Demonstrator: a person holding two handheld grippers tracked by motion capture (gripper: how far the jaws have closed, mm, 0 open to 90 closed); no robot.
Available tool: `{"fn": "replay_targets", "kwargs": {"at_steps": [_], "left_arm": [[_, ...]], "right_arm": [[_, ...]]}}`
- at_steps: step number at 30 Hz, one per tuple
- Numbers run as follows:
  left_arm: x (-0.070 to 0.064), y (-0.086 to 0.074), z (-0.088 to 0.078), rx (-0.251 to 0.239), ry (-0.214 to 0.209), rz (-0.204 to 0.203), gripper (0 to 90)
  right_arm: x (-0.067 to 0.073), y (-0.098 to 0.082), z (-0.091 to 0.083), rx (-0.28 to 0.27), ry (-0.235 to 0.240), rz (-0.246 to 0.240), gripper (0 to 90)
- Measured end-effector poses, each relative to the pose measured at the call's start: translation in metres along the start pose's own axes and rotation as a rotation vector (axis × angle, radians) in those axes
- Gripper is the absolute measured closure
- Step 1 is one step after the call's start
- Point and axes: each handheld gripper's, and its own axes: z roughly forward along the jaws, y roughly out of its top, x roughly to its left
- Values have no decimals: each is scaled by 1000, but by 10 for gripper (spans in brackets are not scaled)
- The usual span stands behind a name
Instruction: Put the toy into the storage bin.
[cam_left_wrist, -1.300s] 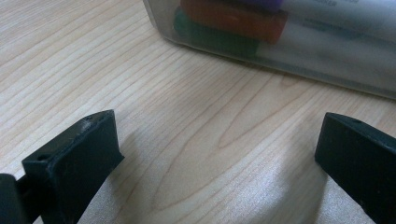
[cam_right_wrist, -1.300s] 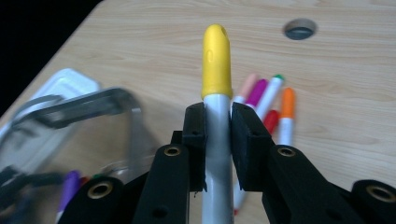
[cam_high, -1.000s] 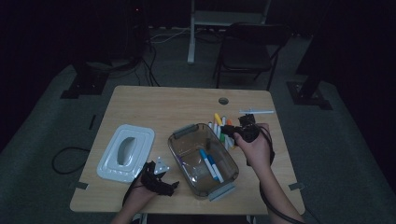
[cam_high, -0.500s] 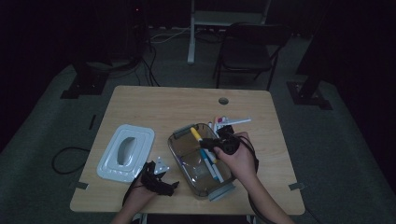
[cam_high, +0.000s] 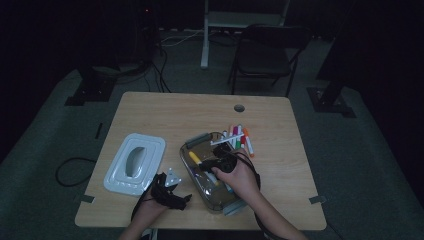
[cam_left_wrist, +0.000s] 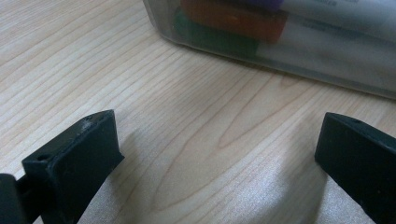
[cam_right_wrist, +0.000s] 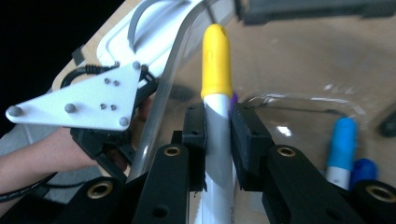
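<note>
Clamping a yellow-capped marker (cam_right_wrist: 216, 93) by its white barrel, the right gripper (cam_high: 216, 164) holds it over the clear bin (cam_high: 192, 145) at the desk's (cam_high: 165, 107) middle, so the person should lower it lengthwise beside the blue marker (cam_right_wrist: 340, 142) already inside and let go only once the cap is past the near wall. The left gripper (cam_left_wrist: 219, 154) rests released on the desk just beside the bin, jaws spread and empty, near enough to steady it. More markers (cam_high: 242, 136) lie behind the bin and the white lid (cam_high: 135, 162) lies left, both clear of the drop.
</note>
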Motion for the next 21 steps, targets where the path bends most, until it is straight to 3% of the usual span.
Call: {"fn": "replay_targets", "kwargs": {"at_steps": [5, 13, 16, 21], "left_arm": [[0, 0, 0, 4, -2, 3, 5], [0, 0, 0, 2, -1, 1, 5], [0, 0, 0, 2, -2, 0, 5], [0, 0, 0, 2, -2, 0, 5]], "right_arm": [[0, -1, 16, 67, 17, 11, 765], [0, 2, 34, 193, 3, 1, 765], [-1, 3, 38, 217, 7, 1, 765], [-4, 0, 52, 290, 7, 1, 717]]}}
